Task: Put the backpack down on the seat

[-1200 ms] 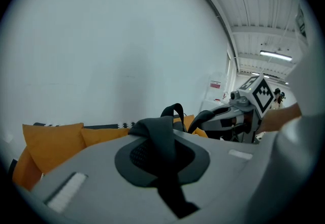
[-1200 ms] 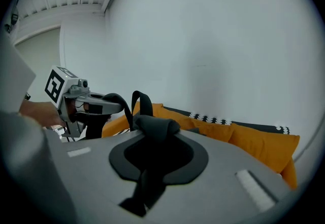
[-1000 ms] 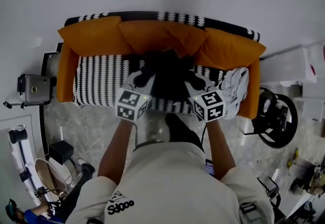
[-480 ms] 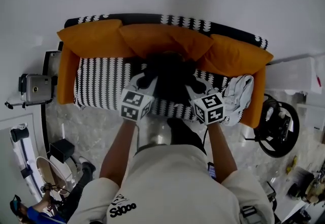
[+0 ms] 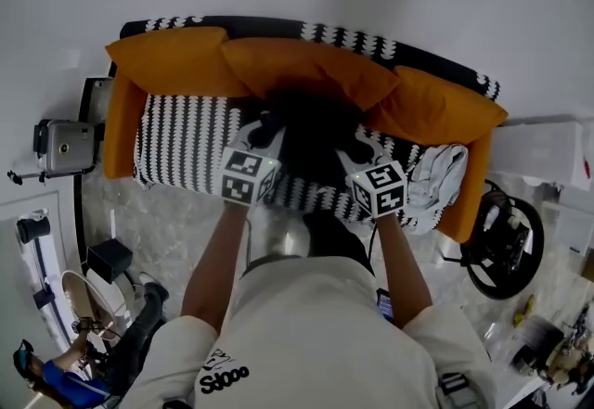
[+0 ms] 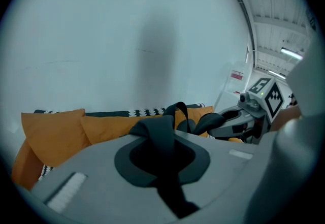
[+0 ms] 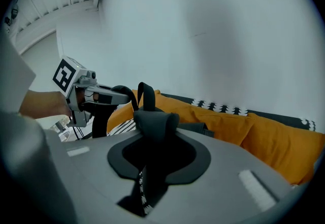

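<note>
A black backpack (image 5: 311, 134) hangs upright over the middle of the black-and-white patterned sofa seat (image 5: 181, 143), in front of the orange back cushions (image 5: 306, 64); whether its base touches the seat I cannot tell. My left gripper (image 5: 263, 135) is shut on a black shoulder strap (image 6: 157, 131). My right gripper (image 5: 357, 154) holds the other strap (image 7: 155, 121). Its jaws have just been opening, and the strap still runs between them. Each gripper view shows the other gripper across the bag, the right gripper (image 6: 238, 121) and the left gripper (image 7: 101, 97).
A white cloth (image 5: 432, 166) lies on the seat's right end by the orange armrest. A silver box on a stand (image 5: 65, 152) is left of the sofa and a black wheel-shaped device (image 5: 501, 231) right of it. Another person (image 5: 56, 384) is at the lower left. A pale wall stands behind.
Both grippers and the backpack have sunk lower and moved in toward the sofa seat. The head view has tilted slightly.
</note>
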`<state>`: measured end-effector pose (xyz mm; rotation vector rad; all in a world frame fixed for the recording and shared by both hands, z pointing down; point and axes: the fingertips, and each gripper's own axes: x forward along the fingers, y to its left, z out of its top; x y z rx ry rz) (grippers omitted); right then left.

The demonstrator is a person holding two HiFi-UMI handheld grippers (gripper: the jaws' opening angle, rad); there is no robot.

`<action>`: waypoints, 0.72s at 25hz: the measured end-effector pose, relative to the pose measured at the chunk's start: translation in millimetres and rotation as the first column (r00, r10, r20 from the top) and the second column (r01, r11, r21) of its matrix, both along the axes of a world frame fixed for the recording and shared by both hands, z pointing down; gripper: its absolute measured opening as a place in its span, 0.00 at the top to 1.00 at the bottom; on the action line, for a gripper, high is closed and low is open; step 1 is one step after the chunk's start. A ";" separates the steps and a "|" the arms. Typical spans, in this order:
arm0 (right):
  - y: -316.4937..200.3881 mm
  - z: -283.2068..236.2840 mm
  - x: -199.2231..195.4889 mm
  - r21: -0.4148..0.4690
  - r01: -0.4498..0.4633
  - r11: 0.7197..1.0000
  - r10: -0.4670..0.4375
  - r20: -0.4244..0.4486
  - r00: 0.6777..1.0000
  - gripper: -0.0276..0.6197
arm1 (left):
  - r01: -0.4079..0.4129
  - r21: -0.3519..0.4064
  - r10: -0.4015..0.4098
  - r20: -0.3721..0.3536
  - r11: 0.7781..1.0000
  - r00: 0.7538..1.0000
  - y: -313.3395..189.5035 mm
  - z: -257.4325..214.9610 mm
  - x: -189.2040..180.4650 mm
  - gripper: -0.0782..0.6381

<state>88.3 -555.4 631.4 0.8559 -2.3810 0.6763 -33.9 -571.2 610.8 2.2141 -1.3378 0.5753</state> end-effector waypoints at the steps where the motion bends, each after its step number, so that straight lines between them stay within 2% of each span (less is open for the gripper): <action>1: -0.7 3.9 -1.6 -0.007 0.006 1.000 -0.006 0.000 1.000 0.84 | 0.009 -0.008 -0.009 0.004 1.000 1.000 -2.2 3.6 -2.8 0.85; 18: -12.1 61.5 -36.7 -0.111 0.101 0.989 -0.105 -0.033 0.994 0.79 | 0.114 -0.084 -0.108 0.075 0.990 0.991 -18.4 63.0 -54.7 0.83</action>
